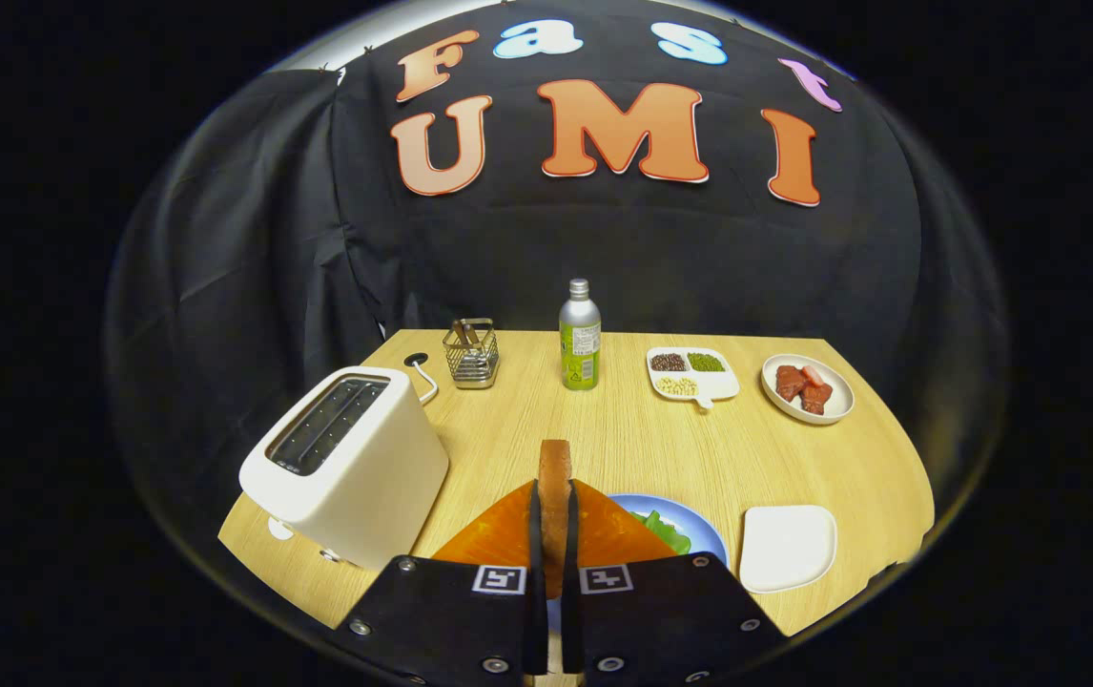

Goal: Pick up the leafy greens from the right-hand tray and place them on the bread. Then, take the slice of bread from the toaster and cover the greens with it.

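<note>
The wooden table (pixel 623 448) spreads ahead of the gripper, pale and grained, with the booth's black cloth wall behind it; on its left stands the white toaster (pixel 346 468), its two slots dark, a cord running from behind it toward a round port in the tabletop. The gripper (pixel 554 534) sits low over the near edge of the table, its fingers (pixel 537 534) drawn almost together with only a narrow gap, and in that gap a slice of bread (pixel 555 477) stands upright on its edge, pressed by both fingers, its brown crust rising above their tips. Just beyond the fingers, partly hidden by them, lies a blue plate (pixel 690 525) with the leafy greens (pixel 666 530) on it; whether bread lies beneath the greens cannot be told, since the fingers cover that part. To the right of the plate, close beside it, rests a white tray (pixel 788 546), its surface bare. Farther back on the right is a round dish (pixel 833 405) of red meat chunks (pixel 802 386); left of it a divided white dish (pixel 713 385) holds three kinds of beans; a green-labelled bottle (pixel 580 336) stands upright at the middle rear; a small wire rack (pixel 471 353) stands near the back left.
</note>
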Available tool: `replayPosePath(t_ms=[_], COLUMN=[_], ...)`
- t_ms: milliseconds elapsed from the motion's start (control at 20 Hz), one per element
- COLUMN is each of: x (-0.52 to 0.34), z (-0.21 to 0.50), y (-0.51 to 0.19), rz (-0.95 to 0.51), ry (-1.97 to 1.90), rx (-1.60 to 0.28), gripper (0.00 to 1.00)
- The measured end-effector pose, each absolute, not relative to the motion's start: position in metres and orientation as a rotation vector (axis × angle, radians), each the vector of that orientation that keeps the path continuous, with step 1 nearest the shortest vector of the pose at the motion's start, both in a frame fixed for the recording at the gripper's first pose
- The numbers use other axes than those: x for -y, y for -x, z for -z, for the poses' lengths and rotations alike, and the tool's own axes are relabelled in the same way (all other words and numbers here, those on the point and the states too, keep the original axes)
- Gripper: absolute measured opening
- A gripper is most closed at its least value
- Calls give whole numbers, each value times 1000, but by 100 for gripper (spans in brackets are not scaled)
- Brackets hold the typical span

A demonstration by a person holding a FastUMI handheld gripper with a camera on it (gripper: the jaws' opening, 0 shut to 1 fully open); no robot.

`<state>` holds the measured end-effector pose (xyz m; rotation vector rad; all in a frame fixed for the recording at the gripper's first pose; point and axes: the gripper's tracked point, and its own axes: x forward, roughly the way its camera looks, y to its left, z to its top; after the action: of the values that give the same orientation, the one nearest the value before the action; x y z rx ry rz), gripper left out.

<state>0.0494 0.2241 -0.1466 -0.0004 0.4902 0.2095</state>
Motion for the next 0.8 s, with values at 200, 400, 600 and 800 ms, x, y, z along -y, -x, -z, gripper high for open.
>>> replayPosePath(t_ms=[200, 400, 600, 800], x=[-204, -184, -155, -132], z=[178, 187, 198, 215], y=[-51, -54, -61, -64], rz=[-200, -198, -189, -193], ry=[-9, -48, -69, -96], rx=[-547, -565, -595, -647], gripper=[6, 6, 8, 12])
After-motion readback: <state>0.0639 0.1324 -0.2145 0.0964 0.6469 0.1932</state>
